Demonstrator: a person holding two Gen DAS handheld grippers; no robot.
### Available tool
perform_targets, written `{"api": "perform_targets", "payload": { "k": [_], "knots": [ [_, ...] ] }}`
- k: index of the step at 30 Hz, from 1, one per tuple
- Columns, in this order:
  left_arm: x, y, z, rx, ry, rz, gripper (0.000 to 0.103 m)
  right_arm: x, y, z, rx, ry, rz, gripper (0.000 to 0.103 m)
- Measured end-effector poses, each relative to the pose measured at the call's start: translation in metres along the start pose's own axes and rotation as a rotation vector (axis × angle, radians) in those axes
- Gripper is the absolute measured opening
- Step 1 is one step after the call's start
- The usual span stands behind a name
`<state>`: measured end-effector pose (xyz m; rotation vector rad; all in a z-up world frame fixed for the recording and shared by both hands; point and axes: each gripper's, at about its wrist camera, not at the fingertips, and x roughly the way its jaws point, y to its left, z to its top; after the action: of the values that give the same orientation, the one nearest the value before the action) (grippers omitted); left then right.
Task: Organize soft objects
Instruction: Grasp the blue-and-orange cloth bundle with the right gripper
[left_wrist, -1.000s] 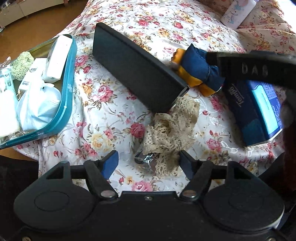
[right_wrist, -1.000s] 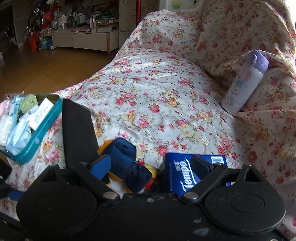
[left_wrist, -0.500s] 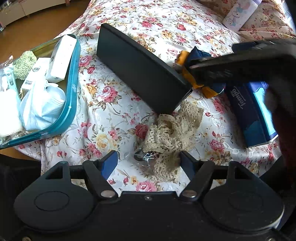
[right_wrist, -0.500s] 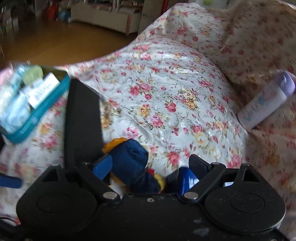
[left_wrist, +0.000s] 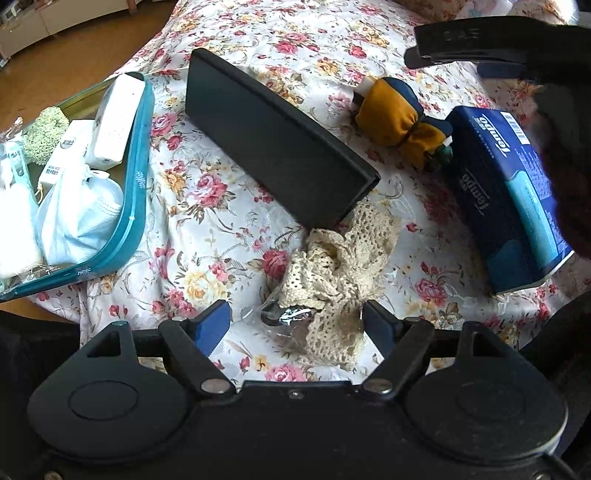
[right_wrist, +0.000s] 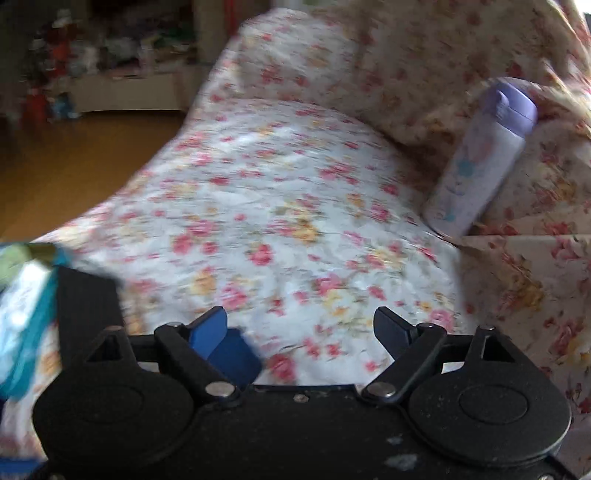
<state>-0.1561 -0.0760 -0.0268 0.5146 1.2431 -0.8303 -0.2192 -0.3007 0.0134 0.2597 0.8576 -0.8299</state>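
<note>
Floral bedspread (left_wrist: 229, 221) covers the whole bed, and everything lies on it. Since a second ago the right tongs (right_wrist: 299, 328) have swung away from the blue-and-mustard soft toy (left_wrist: 399, 114) they were hanging over; now they stand wide with only bare bedspread between the tips, and the right wrist view is smeared with motion. The toy lies uncovered between the long black case (left_wrist: 277, 144) and the blue tissue pack (left_wrist: 513, 195), touching the pack's near corner. The left tongs (left_wrist: 295, 325) have just been opening; the cream lace piece (left_wrist: 336, 266) lies between their tips with a gap at each side, its far end tucked under the case.

At the bed's left edge sits the teal tray (left_wrist: 136, 184). In it are a white face mask (left_wrist: 81, 218), two white boxes (left_wrist: 118, 118) and a pale green scrunchie (left_wrist: 46, 134). A lilac bottle (right_wrist: 480, 158) leans against the pillows, well apart.
</note>
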Motion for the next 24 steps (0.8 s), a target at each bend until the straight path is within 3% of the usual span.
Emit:
{"api": "perform_targets", "payload": {
  "k": [4,9,13,18,24],
  "knots": [
    [-0.001,0.000,-0.001,-0.002,0.001,0.005,0.074,-0.017,0.027,-0.018,-0.199,-0.030,0.040,0.090],
    [-0.001,0.003,0.000,-0.011,0.000,0.005,0.074,0.000,0.055,-0.027,-0.329,0.035,0.022,0.089],
    [0.000,0.004,0.002,-0.009,-0.007,0.005,0.077,0.021,0.061,-0.027,-0.340,0.091,-0.029,0.085],
    [0.007,0.006,0.008,-0.010,-0.001,-0.004,0.083,0.040,0.067,-0.025,-0.323,0.125,-0.019,0.084],
    [0.023,0.000,0.014,0.011,0.021,0.008,0.090,0.055,0.051,-0.021,-0.212,0.206,0.021,0.088]
  ]
}}
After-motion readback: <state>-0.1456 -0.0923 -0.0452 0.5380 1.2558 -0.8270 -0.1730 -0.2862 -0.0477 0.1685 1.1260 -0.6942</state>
